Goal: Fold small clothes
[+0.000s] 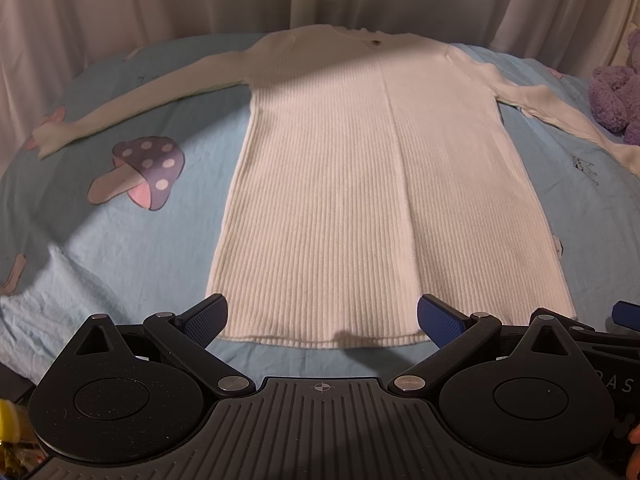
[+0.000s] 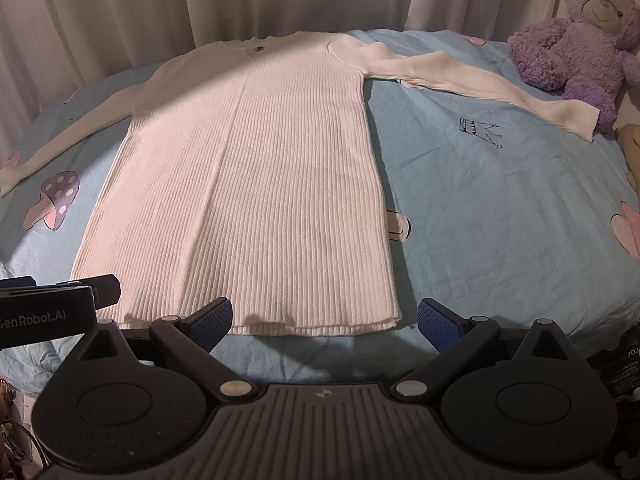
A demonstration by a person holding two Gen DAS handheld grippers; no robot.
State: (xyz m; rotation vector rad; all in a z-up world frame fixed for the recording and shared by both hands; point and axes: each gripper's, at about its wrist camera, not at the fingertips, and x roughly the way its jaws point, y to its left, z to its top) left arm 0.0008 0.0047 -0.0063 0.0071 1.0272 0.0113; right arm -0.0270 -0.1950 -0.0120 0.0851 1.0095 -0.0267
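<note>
Starting step: folding has not begun, I judge; the white ribbed long-sleeved knit top [image 1: 352, 184] lies flat on the light blue mushroom-print bedsheet [image 1: 132, 240], sleeves spread left and right, hem nearest.
Next move: probably taking a sleeve or the hem and carrying it over the body, gripping the full knit thickness without dragging the sheet.
Left gripper [image 1: 322, 316]: fingers wide apart, empty, hovering at the hem.
Right gripper [image 2: 325, 317]: fingers likewise spread, empty, at the hem's right corner.
Right view only: whole purple plush teddy bear [image 2: 576, 44] touching the right cuff.
</note>
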